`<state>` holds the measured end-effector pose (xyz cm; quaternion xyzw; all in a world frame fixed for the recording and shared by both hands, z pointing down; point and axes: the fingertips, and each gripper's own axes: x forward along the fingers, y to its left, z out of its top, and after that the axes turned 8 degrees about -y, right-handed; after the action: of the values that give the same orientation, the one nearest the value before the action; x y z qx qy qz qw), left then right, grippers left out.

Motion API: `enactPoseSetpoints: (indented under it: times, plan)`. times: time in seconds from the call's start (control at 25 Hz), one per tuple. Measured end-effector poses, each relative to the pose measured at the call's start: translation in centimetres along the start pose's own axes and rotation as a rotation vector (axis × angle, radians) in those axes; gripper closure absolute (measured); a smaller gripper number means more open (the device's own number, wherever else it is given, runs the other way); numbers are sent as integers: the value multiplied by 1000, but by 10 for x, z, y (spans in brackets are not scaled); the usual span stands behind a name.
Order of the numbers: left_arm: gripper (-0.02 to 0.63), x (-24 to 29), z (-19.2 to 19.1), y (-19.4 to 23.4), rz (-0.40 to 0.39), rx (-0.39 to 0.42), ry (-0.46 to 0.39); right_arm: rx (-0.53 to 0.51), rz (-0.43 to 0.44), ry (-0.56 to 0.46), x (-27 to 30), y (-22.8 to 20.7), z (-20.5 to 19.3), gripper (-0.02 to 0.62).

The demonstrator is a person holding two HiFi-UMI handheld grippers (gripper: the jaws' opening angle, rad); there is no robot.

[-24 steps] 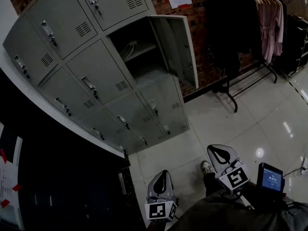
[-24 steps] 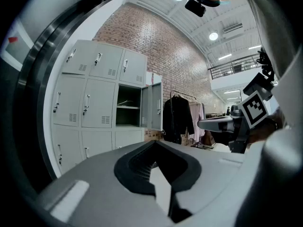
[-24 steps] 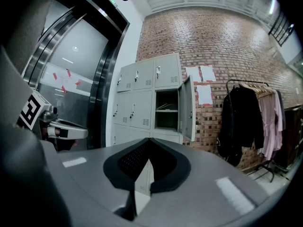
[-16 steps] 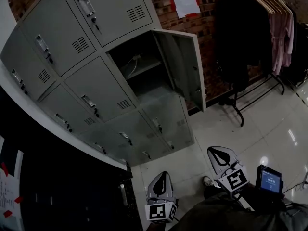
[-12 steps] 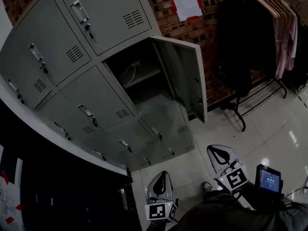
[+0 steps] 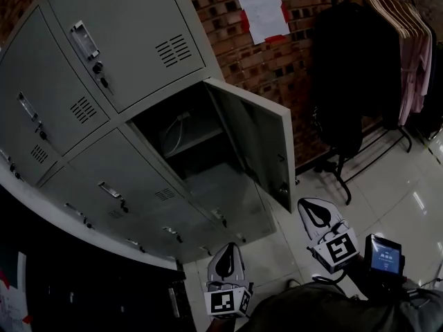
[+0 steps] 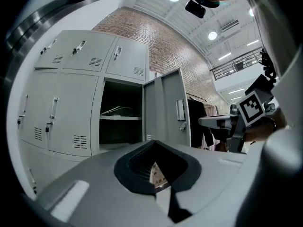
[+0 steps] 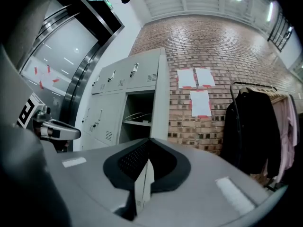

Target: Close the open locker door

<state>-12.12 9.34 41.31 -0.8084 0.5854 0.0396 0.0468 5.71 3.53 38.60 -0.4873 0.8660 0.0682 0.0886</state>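
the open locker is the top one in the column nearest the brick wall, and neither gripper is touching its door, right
Not the top one: the head view shows a closed locker above the open locker. The rest holds: it is in the column nearest the brick wall, and the left gripper and right gripper are clear of its door.

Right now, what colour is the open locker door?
Light grey. The open locker door shows best in the head view.
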Motion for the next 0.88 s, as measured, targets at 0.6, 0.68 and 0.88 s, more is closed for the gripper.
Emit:
enactPoseSetpoints:
  times: [0.6, 0.68, 0.88]
  plan:
    - [604, 45, 3, 3, -96, -2, -22, -41, 92, -18, 40, -19, 17, 367]
    - [604, 46, 4, 5, -93, 0, -22, -49, 116, -22, 47, -20, 19, 341]
    - [604, 43, 6, 14, -73, 5, -24, -47, 166, -46, 67, -17, 27, 339]
